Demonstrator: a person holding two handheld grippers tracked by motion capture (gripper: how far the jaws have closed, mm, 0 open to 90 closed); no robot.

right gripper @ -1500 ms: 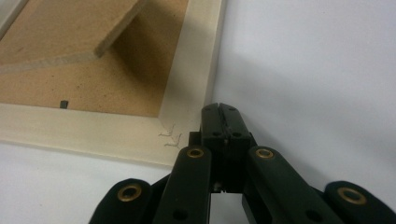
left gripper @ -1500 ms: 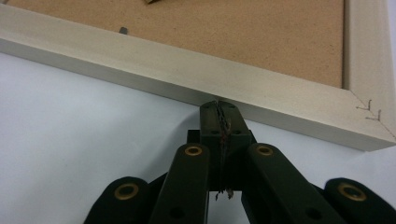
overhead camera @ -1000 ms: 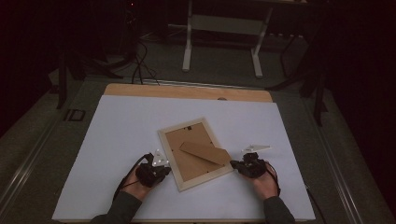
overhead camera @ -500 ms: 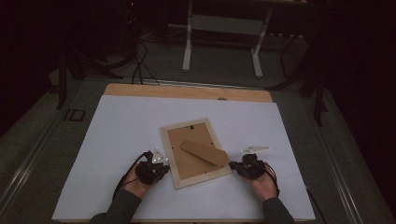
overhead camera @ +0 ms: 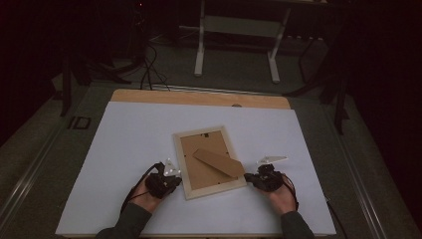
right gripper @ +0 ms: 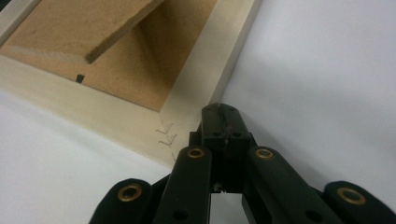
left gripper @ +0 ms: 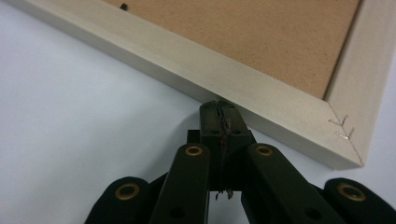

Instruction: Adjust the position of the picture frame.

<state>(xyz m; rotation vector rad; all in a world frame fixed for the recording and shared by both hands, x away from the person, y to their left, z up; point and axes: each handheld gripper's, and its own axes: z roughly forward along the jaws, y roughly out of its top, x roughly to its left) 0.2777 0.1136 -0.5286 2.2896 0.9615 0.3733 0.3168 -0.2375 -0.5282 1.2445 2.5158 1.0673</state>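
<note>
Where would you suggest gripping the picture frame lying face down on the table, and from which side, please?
Probably the pale wooden rail of the picture frame, from its outer edge. It lies flat, back up, so a jaw can go over the rail and into the recess by the backing board. Avoid the raised stand flap. Both the left gripper and right gripper are shut at its near corners.

- Picture frame: pale, matt, smooth wood; rough brown fibreboard backing.
- Tabletop under the picture frame: smooth, matt white sheet.
- Left claw: black matt plastic, brass-coloured rivets.

Left tongs and right tongs closed, level.
</note>
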